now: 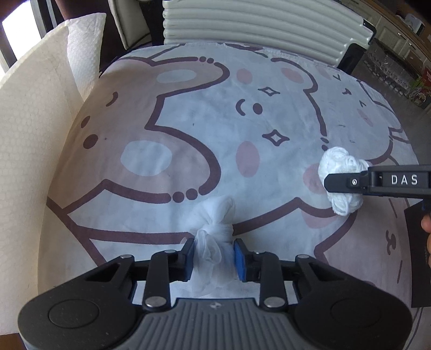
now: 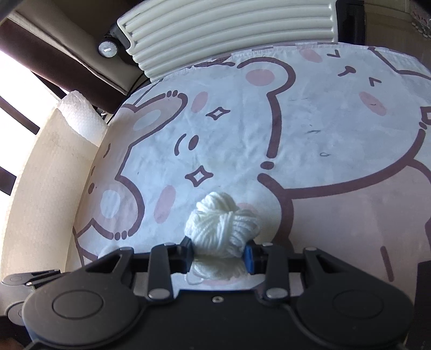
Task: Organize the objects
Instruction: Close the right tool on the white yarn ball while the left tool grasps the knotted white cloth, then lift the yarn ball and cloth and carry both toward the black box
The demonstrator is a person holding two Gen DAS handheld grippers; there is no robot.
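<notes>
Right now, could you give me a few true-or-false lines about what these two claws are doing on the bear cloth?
1. The left gripper pinches a knotted sheer pouch. True.
2. The right gripper is empty. False: it is shut on a white yarn ball.
3. The cloth shows cartoon bears. True.
4. The yarn is red. False: it is white.
5. A ribbed cream panel stands beyond the cloth's far edge. True.
</notes>
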